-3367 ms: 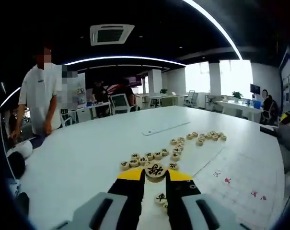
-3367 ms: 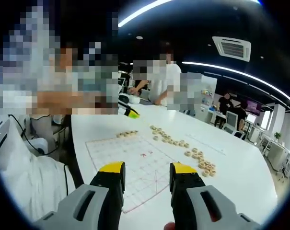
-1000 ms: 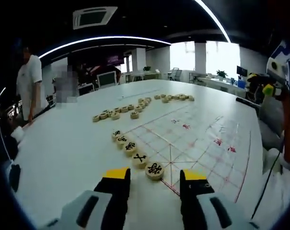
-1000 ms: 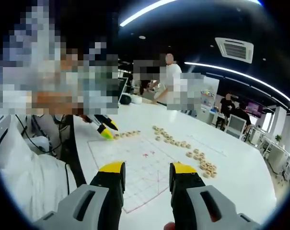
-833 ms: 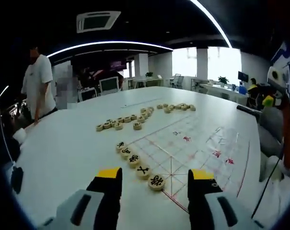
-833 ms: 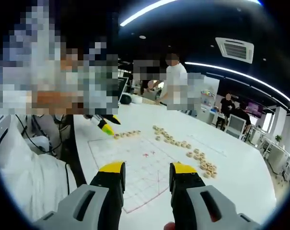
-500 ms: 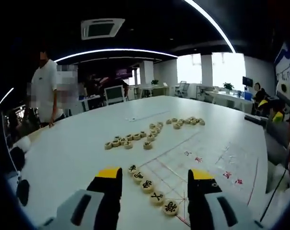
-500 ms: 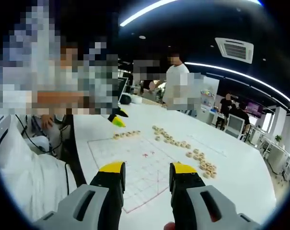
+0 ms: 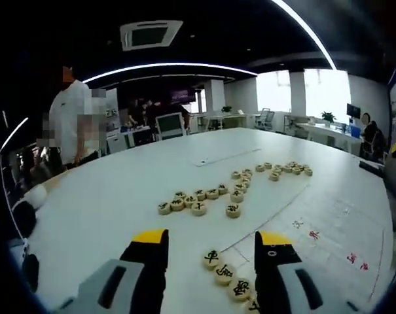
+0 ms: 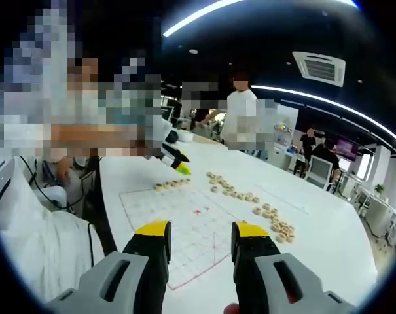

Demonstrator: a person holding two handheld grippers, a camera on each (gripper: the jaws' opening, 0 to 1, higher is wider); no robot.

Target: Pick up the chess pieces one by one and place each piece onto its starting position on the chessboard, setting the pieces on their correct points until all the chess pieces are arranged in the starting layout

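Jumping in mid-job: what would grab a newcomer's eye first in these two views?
In the left gripper view, the left gripper hangs with jaws open over a short row of placed chess pieces at the chessboard edge. Beyond it, loose chess pieces trail across the white table. In the right gripper view, the right gripper waits open and empty over the board's red grid.

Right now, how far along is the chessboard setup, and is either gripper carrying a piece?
Early stage. Done: a short row of round wooden chess pieces sits along one edge of the white chessboard sheet with red markings. In hand: nothing; the left gripper and right gripper both stand open and empty. Left: most pieces, lying in a loose scattered line of wooden discs on the white table beside the board.
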